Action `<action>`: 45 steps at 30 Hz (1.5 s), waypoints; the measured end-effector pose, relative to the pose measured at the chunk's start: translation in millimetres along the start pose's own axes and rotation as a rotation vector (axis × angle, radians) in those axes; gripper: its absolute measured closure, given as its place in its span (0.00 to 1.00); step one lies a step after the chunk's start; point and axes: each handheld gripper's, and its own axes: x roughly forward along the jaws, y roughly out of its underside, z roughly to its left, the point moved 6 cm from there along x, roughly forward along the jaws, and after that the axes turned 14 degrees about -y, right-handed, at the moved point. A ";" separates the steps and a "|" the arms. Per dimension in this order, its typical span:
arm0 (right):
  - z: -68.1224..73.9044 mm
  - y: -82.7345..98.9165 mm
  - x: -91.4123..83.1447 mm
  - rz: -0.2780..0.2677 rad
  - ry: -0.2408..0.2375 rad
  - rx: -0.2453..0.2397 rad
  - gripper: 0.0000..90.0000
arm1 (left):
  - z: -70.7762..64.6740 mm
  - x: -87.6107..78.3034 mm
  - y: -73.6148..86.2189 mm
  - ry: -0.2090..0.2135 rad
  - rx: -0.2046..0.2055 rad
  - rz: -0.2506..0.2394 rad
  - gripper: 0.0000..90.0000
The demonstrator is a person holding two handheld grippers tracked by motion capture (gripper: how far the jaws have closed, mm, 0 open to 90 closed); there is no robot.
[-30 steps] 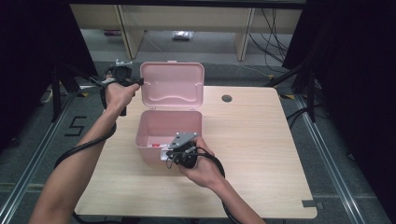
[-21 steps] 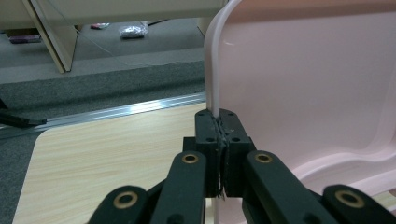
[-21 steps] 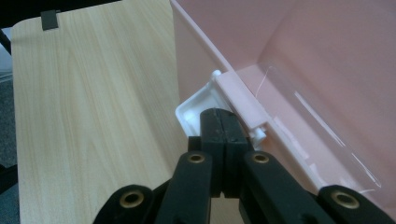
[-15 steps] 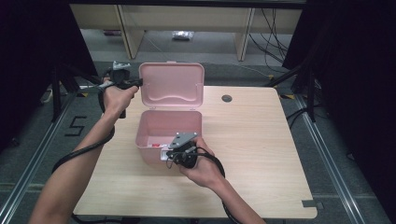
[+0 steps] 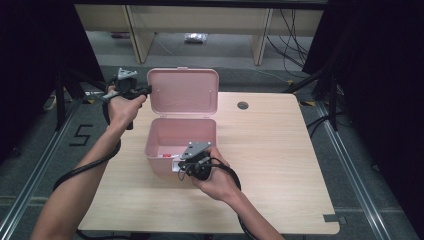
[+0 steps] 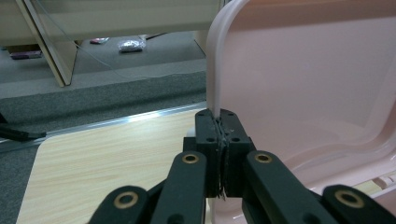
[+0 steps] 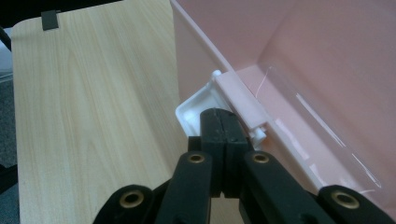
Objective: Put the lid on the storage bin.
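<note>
Standing on the wooden counter [image 5: 280,150], the pink box [image 5: 182,140] has its lid [image 5: 184,94] raised upright at the far side. The left tongs [image 5: 146,90] are closed on the left edge of this lid; in the left gripper view the thin pink rim [image 6: 214,70] sits pinched between the two black jaws. The right tongs [image 5: 181,167] are at the near wall of the box, closed with the jaws pressed together, their tips at the white latch [image 7: 212,105] just beside the rim. A small red thing [image 5: 167,155] lies inside the box.
</note>
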 end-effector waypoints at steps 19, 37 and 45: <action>-1.7 -0.5 -0.5 0.002 0.006 -0.025 1.00 | -0.5 -12.2 5.7 0.001 0.017 -0.045 0.98; 0.2 -0.3 0.0 -0.002 -0.006 0.001 1.00 | -2.3 -22.2 11.8 0.001 0.026 -0.072 0.98; 0.1 0.1 0.1 -0.001 0.001 0.001 1.00 | -3.4 -27.8 14.9 -0.003 0.034 -0.090 0.98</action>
